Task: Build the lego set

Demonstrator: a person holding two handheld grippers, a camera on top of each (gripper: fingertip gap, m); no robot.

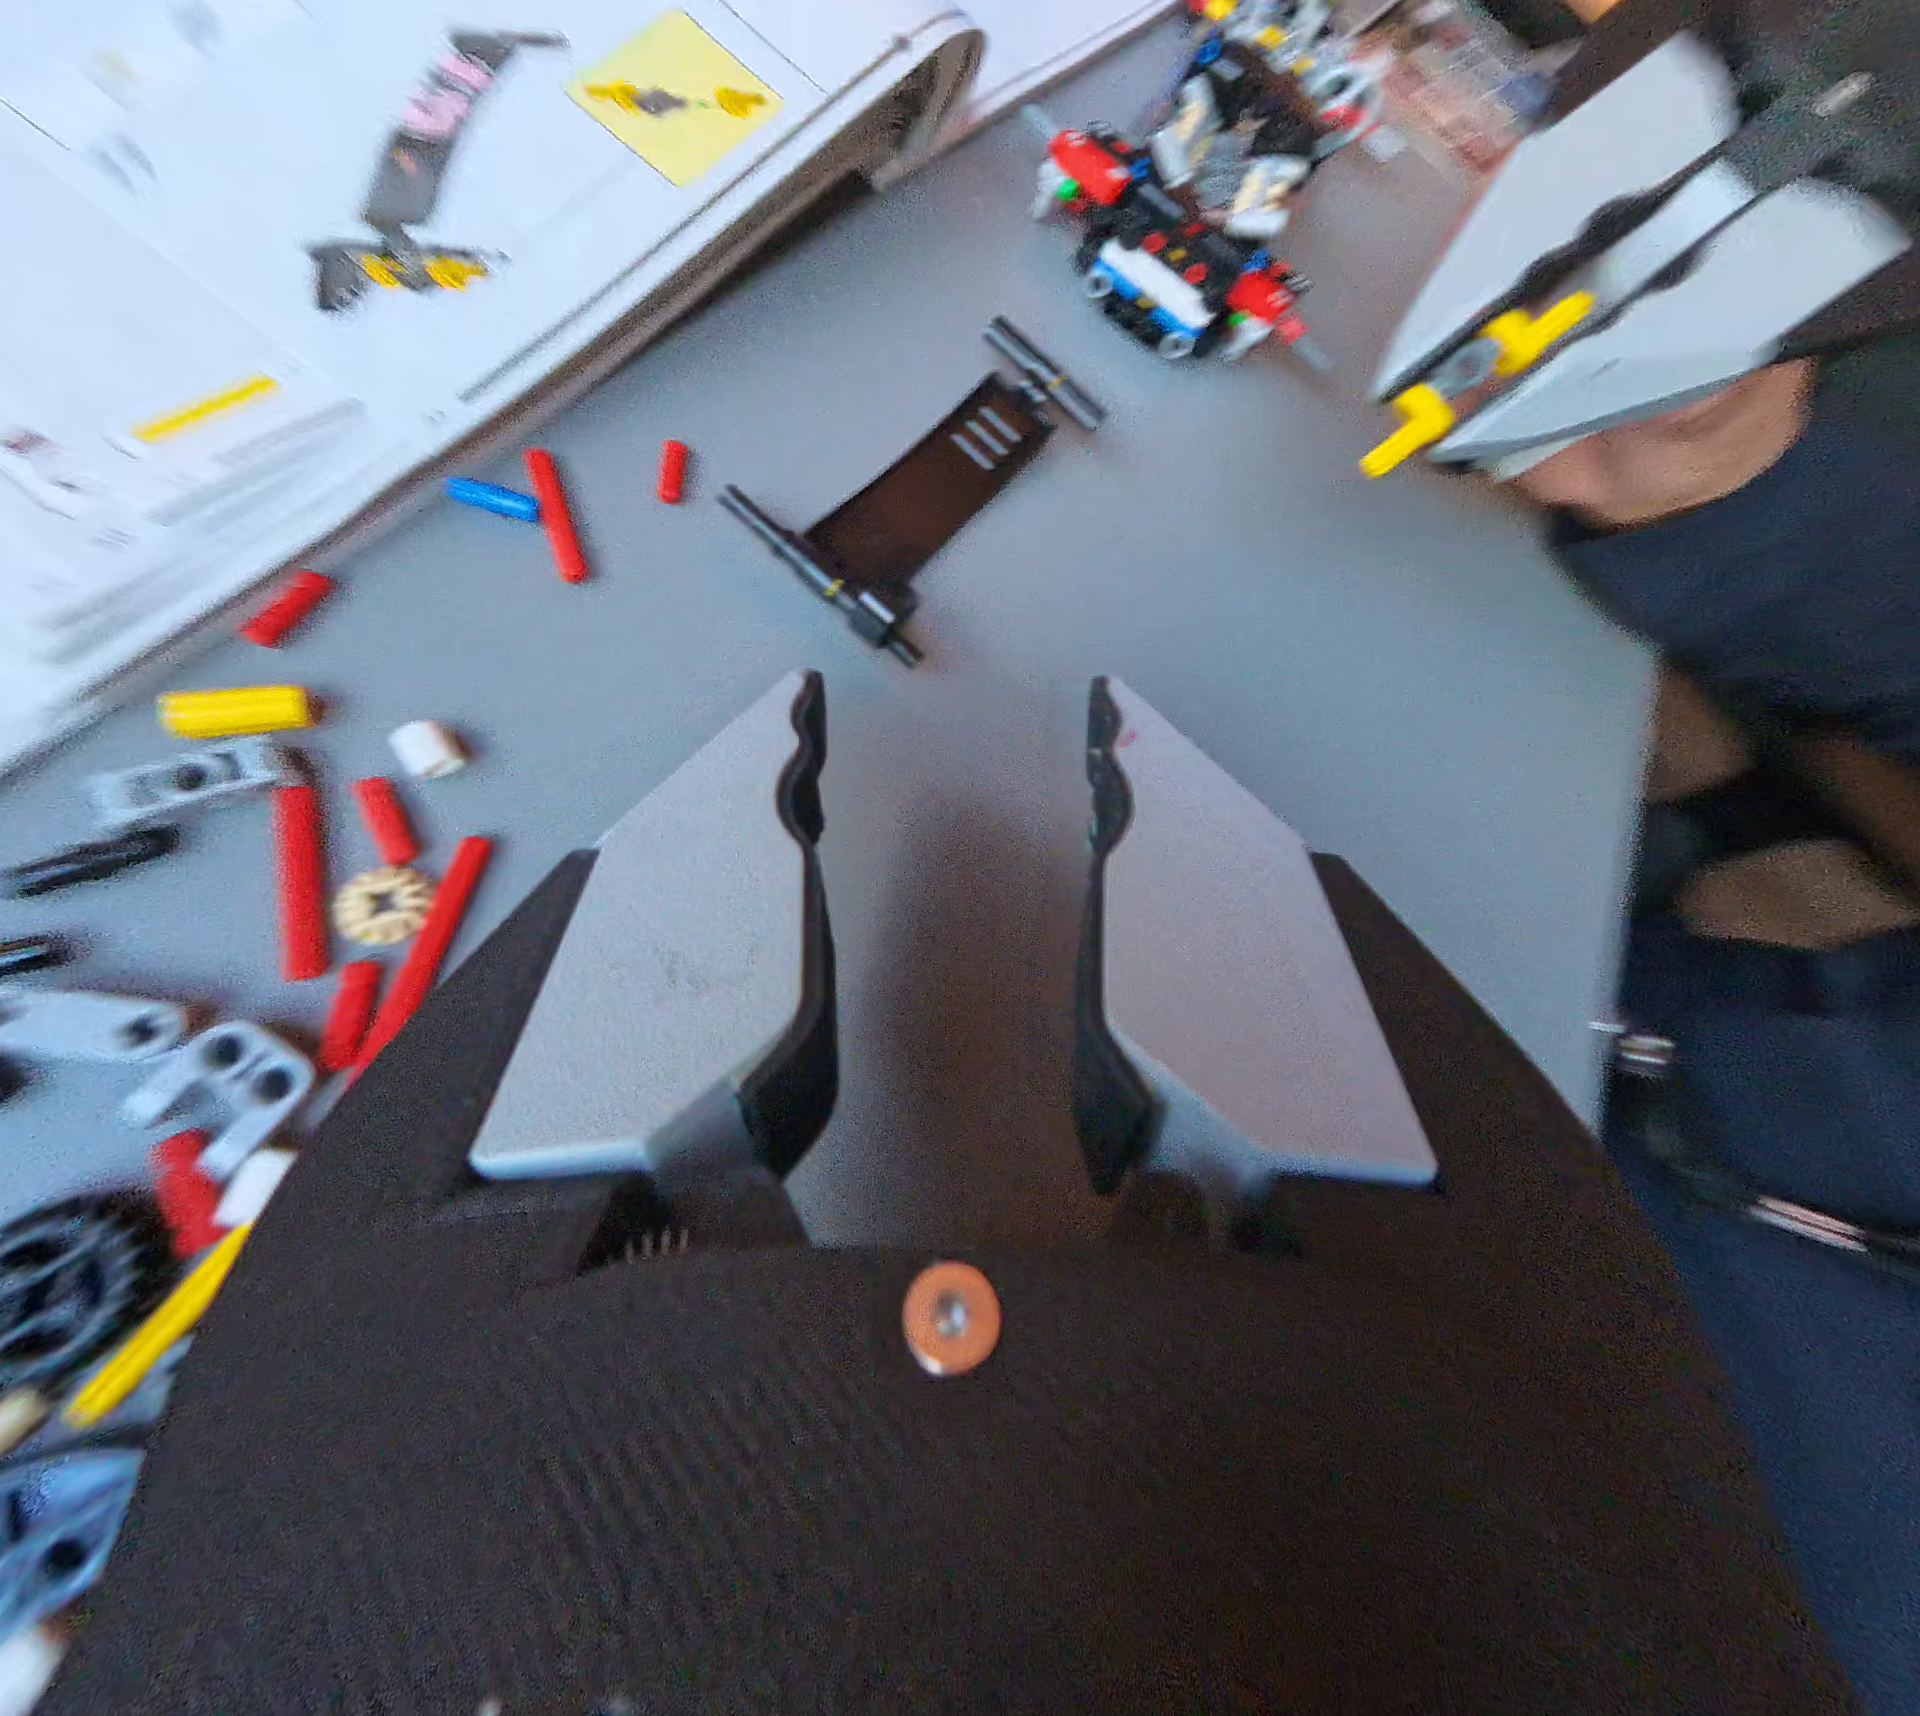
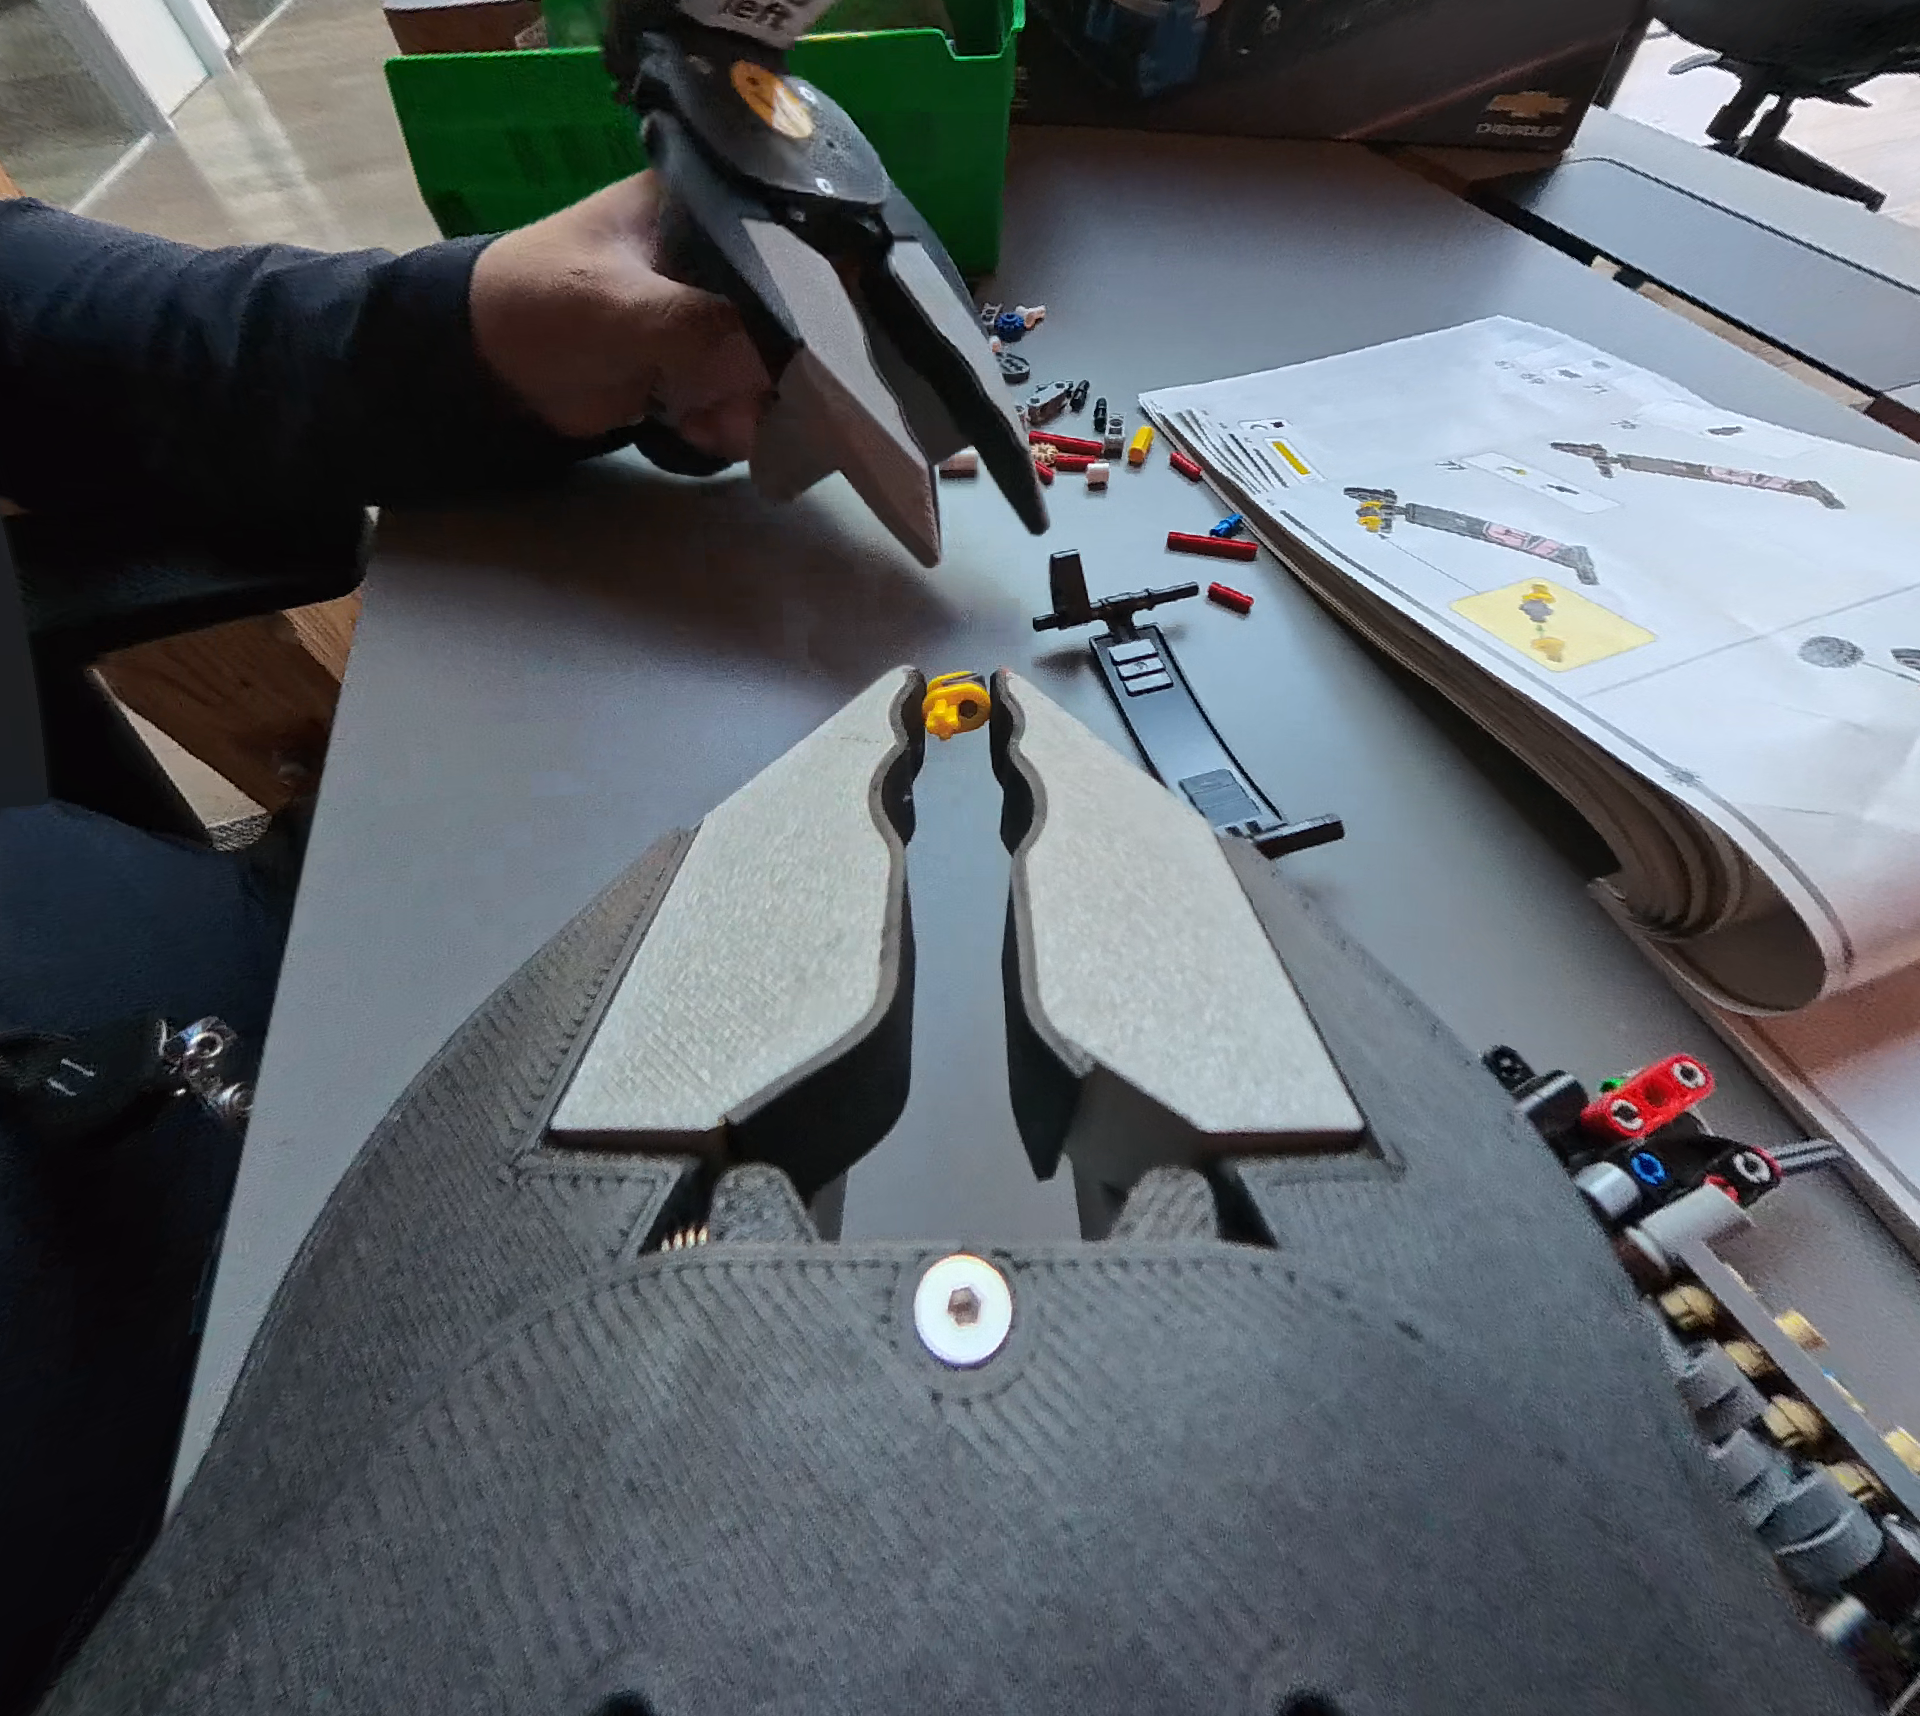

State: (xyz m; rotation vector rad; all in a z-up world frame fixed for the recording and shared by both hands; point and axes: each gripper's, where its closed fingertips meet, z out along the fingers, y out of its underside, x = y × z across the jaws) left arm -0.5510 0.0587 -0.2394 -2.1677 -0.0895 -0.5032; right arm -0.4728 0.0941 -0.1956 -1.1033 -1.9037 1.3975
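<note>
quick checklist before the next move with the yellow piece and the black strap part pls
1. Right gripper shut on the yellow connector, pressed from both sides at the tips: ok.
2. Left gripper free, jaws wide apart, nothing between them: ok.
3. Black strap assembly lying flat on the grey table, touched by neither gripper: ok.
4. Table between the left gripper and the strap assembly free of loose parts: ok.
5. Connector's hole lined up with the strap's cross axle: cannot tell.
6. Instruction booklet open and in view beside the parts: ok.
</note>
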